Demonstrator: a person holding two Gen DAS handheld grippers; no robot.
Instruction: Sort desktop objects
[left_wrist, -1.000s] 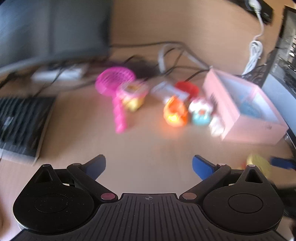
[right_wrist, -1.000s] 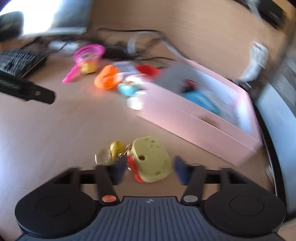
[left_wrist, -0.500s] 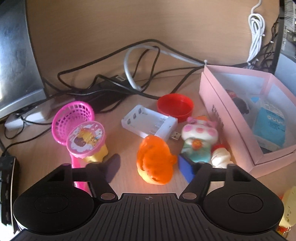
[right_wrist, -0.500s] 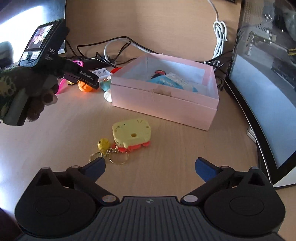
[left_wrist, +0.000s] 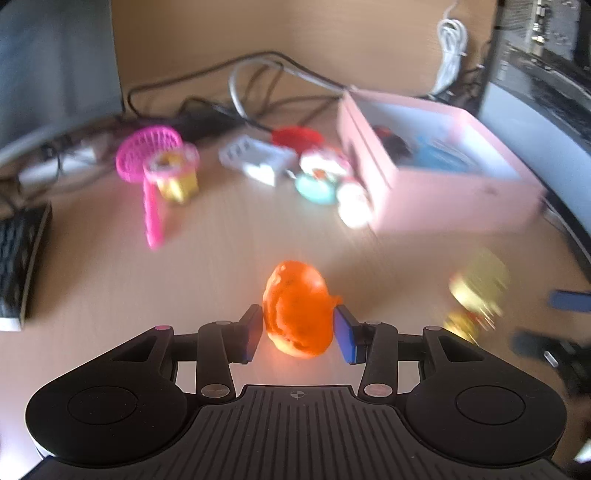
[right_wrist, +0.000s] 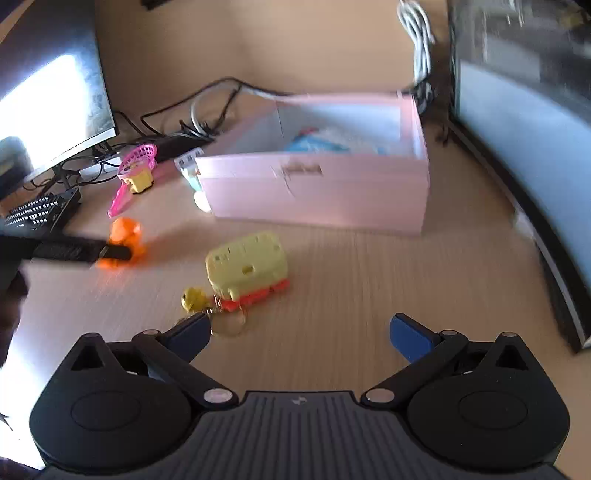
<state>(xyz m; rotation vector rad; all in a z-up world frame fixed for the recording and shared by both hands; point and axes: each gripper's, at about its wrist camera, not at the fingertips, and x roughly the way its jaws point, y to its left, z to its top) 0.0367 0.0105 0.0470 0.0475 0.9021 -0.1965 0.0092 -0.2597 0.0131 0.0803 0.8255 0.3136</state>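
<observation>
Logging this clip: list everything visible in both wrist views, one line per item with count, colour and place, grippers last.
soft toy: 1, orange, held between the left gripper's fingers
box: 1, pink, open, back right of the desk, blue items inside
keychain toy: 1, yellow with red base, on the desk in front of the box
scoop net: 1, pink, left of centre
small cup toy: 1, pink and yellow, beside the net
charger tray: 1, white, behind the figurines
lid: 1, red, by the cables
figurines: blurred, white and teal, left of the box
keyboard: 1, black, far left
monitor: 1, lit, left
left gripper: shut on the soft toy
right gripper: open, above the desk
</observation>
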